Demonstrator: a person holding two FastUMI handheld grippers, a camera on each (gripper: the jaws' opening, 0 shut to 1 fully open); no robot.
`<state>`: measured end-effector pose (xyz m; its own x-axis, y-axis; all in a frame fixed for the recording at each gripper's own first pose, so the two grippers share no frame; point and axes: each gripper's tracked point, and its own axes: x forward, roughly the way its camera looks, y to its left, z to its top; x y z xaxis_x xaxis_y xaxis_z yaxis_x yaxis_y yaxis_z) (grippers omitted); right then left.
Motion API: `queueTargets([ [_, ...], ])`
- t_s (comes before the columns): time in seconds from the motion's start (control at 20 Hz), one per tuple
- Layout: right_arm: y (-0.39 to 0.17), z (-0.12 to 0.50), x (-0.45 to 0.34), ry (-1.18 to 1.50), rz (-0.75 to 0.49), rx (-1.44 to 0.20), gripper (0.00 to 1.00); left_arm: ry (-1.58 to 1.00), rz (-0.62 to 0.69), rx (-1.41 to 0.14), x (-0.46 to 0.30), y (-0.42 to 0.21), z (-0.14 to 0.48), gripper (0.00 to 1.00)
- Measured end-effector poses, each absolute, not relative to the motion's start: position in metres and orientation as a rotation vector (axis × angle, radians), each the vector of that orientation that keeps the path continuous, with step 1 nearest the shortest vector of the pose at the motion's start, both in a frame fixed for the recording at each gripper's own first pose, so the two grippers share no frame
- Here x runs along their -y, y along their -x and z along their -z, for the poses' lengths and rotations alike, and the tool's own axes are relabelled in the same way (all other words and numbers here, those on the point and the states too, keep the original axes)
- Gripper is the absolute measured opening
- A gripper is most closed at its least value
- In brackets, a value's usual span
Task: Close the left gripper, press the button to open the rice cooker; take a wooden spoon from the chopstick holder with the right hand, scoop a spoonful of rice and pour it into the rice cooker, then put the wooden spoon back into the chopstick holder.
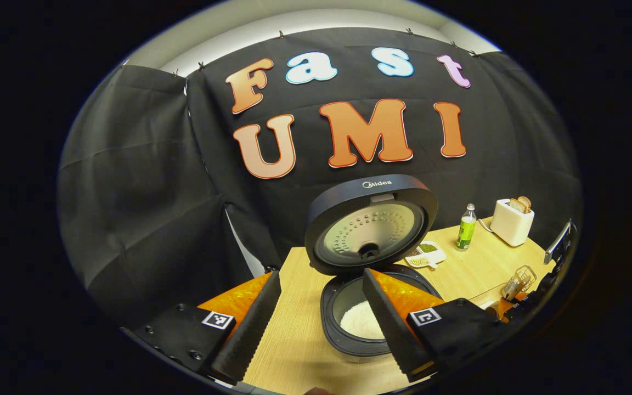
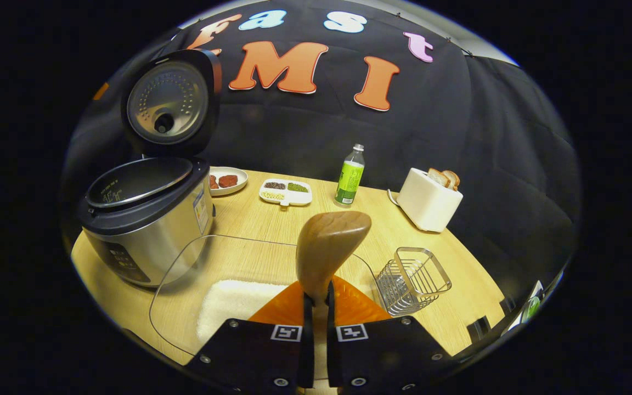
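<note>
Right gripper (image 2: 316, 307) pinches the wooden spoon (image 2: 327, 247), bowl pointing forward; the wire chopstick holder (image 2: 412, 280) sits just right. Left gripper (image 1: 321, 323) spread before the open rice cooker (image 1: 371, 307).

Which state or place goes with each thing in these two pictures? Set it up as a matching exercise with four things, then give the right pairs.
Things:
1. rice cooker lid
2. wooden spoon
3. toaster
4. wire chopstick holder

States or places:
A. holds slices of bread
B. stands empty on the table
C. raised open
D. clamped between the right gripper's fingers

Pairs: 1-C, 2-D, 3-A, 4-B
</note>
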<state>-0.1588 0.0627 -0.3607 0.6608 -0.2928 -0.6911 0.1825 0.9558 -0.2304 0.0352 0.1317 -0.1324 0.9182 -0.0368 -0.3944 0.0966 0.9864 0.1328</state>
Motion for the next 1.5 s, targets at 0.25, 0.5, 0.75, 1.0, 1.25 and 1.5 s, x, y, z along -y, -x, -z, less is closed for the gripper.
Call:
queueTargets([
  [0.25, 0.157, 0.363, -0.061, 0.059, 0.293, -0.808, 0.09, -0.153, 0.061, -0.403, -0.138, -0.031, 0.133, 1.00],
  [0.5, 0.153, 0.368, -0.079, -0.155, 0.304, -0.803, 0.08, -0.166, 0.049, -0.418, -0.149, -0.026, 0.138, 1.00],
  [0.75, 0.153, 0.367, -0.103, -0.306, 0.263, -0.795, 0.09, -0.182, 0.042, -0.431, -0.157, -0.027, 0.142, 0.94],
  [1.0, 0.152, 0.369, -0.124, -0.407, 0.231, -0.785, 0.08, -0.189, 0.056, -0.424, -0.154, -0.034, 0.142, 0.94],
  [1.25, 0.149, 0.374, -0.136, -0.512, 0.219, -0.814, 0.08, -0.192, 0.067, -0.427, -0.155, -0.040, 0.146, 0.94],
  [1.5, 0.145, 0.375, -0.151, -0.588, 0.182, -0.840, 0.08, -0.192, 0.067, -0.429, -0.157, -0.044, 0.149, 0.94],
])
